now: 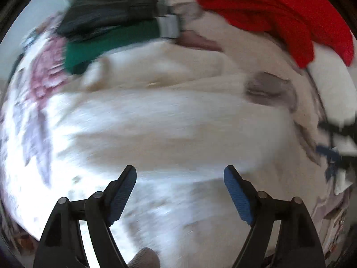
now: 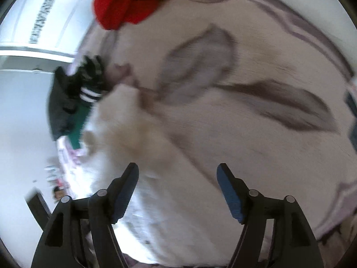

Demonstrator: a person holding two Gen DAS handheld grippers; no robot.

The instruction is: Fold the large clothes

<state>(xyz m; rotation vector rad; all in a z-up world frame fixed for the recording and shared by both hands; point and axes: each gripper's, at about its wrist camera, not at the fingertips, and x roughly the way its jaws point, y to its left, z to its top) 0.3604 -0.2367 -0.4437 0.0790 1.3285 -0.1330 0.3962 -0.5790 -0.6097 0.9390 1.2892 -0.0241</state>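
Both claws agape over cream garment [image 1: 169,120]

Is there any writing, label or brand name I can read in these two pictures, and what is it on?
Nothing can be read.
White panel at the upper left of the right wrist view: a line of dark lettering runs along it, too blurred to read.
Red garment, green garment, black garment, cream garment: no writing shows on them.
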